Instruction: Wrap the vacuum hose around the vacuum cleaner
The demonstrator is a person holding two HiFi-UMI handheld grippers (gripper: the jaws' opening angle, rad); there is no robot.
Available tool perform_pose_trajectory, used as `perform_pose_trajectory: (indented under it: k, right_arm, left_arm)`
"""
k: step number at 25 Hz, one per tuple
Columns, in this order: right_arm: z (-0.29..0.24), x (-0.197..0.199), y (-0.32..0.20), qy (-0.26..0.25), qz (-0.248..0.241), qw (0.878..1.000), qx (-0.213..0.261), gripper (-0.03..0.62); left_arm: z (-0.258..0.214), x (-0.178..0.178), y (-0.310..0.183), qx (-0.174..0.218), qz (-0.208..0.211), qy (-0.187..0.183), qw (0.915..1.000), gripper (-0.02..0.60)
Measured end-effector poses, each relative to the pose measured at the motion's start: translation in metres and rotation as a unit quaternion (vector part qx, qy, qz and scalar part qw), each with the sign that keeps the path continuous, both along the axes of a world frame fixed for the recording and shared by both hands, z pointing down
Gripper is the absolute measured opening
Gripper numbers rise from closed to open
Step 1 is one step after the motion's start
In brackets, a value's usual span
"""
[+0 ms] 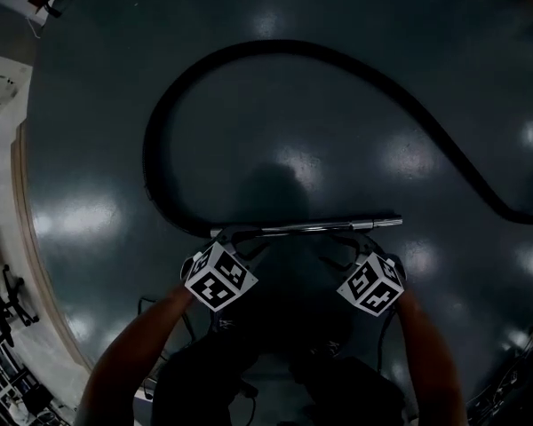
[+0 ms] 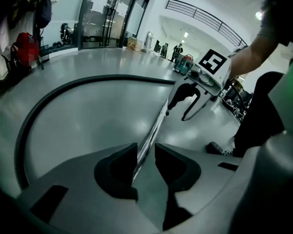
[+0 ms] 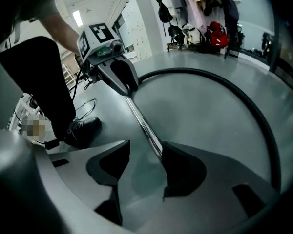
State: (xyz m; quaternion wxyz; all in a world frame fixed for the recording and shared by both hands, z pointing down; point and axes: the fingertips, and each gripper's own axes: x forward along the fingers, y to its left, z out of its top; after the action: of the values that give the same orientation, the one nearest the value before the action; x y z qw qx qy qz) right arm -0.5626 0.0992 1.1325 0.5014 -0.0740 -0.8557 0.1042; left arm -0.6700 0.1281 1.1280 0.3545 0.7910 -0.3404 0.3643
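Black ribbed hose (image 1: 147, 149) lies on the dark, glossy floor (image 1: 275, 131) in the head view. It loops from the left end of a metal tube (image 1: 311, 226), up and round, then trails off to the right edge. The tube lies crosswise just ahead of the person. The left gripper (image 1: 235, 236) is at its left end and the right gripper (image 1: 364, 234) near its right end, each carrying a marker cube (image 1: 218, 278) above a bare forearm.

In the left gripper view, the left gripper (image 2: 145, 155) has its jaws drawn in close on the metal tube (image 2: 154, 128), which fills the narrow gap between them. The tube runs away across the pale floor to the right gripper (image 2: 188, 101). The hose (image 2: 63, 89) arcs round on the left, and a shoe (image 2: 219, 149) stands at the right.

In the right gripper view, the right gripper (image 3: 145, 157) has its jaws well apart. The metal tube (image 3: 141, 121) rests against the right-hand jaw only, with clear space to the other. At the far end the left gripper (image 3: 127, 87) sits over the tube, and the hose (image 3: 234, 87) sweeps round on the right. A shoe (image 3: 83, 128) is at the left, and a red bag (image 3: 216, 33) is by the far wall.
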Motion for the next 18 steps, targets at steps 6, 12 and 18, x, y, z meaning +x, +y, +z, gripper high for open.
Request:
perform_pose_trajectory:
  k: [6, 12, 18]
  right_arm:
    - [0.064, 0.001, -0.009, -0.001, -0.083, 0.996, 0.032, 0.189]
    - [0.107, 0.002, -0.011, 0.006, -0.159, 0.986, 0.054, 0.187]
    - [0.120, -0.001, -0.014, 0.005, -0.191, 0.980, 0.049, 0.187]
  left_arm:
    - [0.070, 0.021, 0.004, 0.003, 0.090, -0.006, 0.9959, 0.186]
    - [0.115, 0.038, 0.003, 0.007, 0.156, -0.015, 0.9876, 0.202]
    - [0.134, 0.045, 0.005, -0.002, 0.193, -0.018, 0.9811, 0.202]
